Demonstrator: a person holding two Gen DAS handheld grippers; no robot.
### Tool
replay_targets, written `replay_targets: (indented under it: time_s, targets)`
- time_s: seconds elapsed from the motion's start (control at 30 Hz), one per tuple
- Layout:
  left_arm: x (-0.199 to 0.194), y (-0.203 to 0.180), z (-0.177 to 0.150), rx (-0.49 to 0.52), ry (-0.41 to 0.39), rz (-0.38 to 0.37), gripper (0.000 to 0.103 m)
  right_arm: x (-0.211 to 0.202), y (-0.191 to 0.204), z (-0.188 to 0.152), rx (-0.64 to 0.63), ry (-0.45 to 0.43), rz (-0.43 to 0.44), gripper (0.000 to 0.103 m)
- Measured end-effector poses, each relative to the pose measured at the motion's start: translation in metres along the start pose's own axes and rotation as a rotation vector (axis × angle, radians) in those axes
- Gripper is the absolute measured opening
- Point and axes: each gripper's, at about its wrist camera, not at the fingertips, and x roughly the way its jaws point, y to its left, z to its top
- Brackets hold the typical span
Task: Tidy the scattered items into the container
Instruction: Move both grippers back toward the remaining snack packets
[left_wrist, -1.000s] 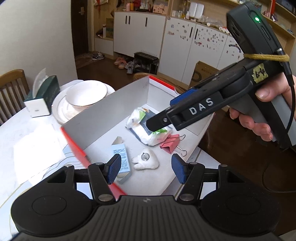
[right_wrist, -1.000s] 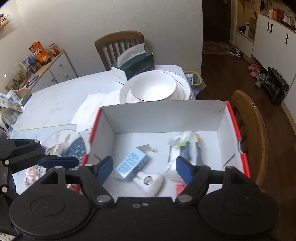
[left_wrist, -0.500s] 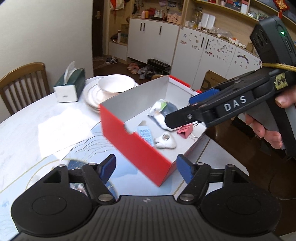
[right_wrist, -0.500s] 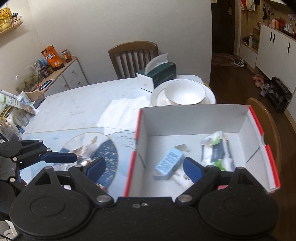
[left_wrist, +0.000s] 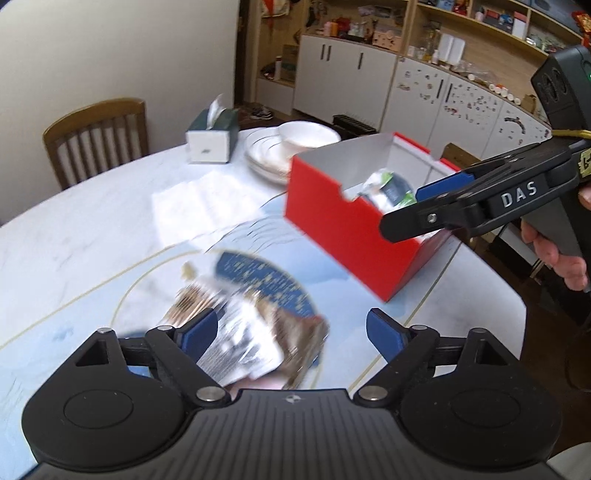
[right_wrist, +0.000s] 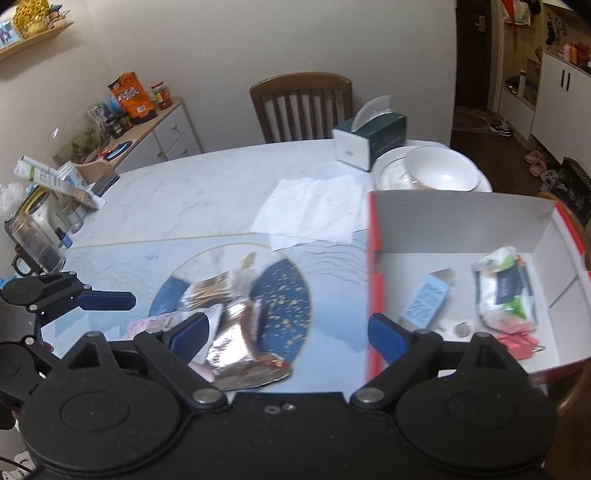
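The red box (left_wrist: 343, 221) with a white inside (right_wrist: 461, 218) stands at the table's right end. It holds a small blue carton (right_wrist: 424, 299), a clear plastic packet (right_wrist: 506, 288) and a pink clip (right_wrist: 517, 339). Crumpled foil snack wrappers (left_wrist: 258, 339) (right_wrist: 236, 332) lie on the round blue placemat (right_wrist: 284, 291). My left gripper (left_wrist: 291, 328) hovers over them, its jaws opening, nothing pressed between the pads. My right gripper (right_wrist: 288, 328) stands open above the same wrappers, left of the box. The left gripper (right_wrist: 103, 299) shows at the left edge of the right wrist view.
A tissue box (right_wrist: 369, 140) and a white bowl on plates (right_wrist: 439, 170) stand behind the box. A paper napkin (right_wrist: 314, 210) lies mid-table. A glass jug (right_wrist: 33, 236) sits at the left edge. A wooden chair (right_wrist: 301, 103) is at the far side.
Both grippers drew back from inside the box and shifted left over the wrappers on the placemat. The left jaws spread wider.
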Motion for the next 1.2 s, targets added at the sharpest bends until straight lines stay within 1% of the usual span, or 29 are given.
replay_targets:
  time_s: [0.03,0.1,0.27,0.43,0.57,0.7,0.8,1.1,1.2]
  targets:
    - [-0.001,0.005,-0.005,-0.004,0.002,0.006,0.091,0.003,0.005,-0.001,-0.004,0.003,-0.001,0.093]
    - [-0.004,0.014,-0.015,-0.007,0.007,0.024,0.101,0.009,0.014,-0.003,-0.011,0.009,0.001,0.093]
    - [-0.006,0.037,-0.041,-0.006,0.014,0.05,0.101,0.026,0.036,-0.008,-0.039,0.033,0.005,0.093]
    - [0.001,0.059,-0.059,-0.013,0.024,0.066,0.101,0.044,0.056,-0.013,-0.082,0.065,0.017,0.092]
    - [0.007,0.069,-0.068,0.0,0.031,0.056,0.102,0.057,0.075,-0.015,-0.164,0.073,0.028,0.092]
    - [0.011,0.072,-0.072,0.042,0.035,0.035,0.102,0.07,0.091,-0.013,-0.255,0.089,0.046,0.092]
    - [0.015,0.075,-0.074,0.063,0.04,0.023,0.102,0.08,0.098,-0.008,-0.286,0.101,0.053,0.092]
    - [0.029,0.075,-0.08,0.101,0.046,0.027,0.101,0.108,0.102,-0.008,-0.285,0.115,0.054,0.082]
    - [0.033,0.073,-0.083,0.116,0.047,0.045,0.102,0.114,0.102,-0.009,-0.291,0.108,0.061,0.079]
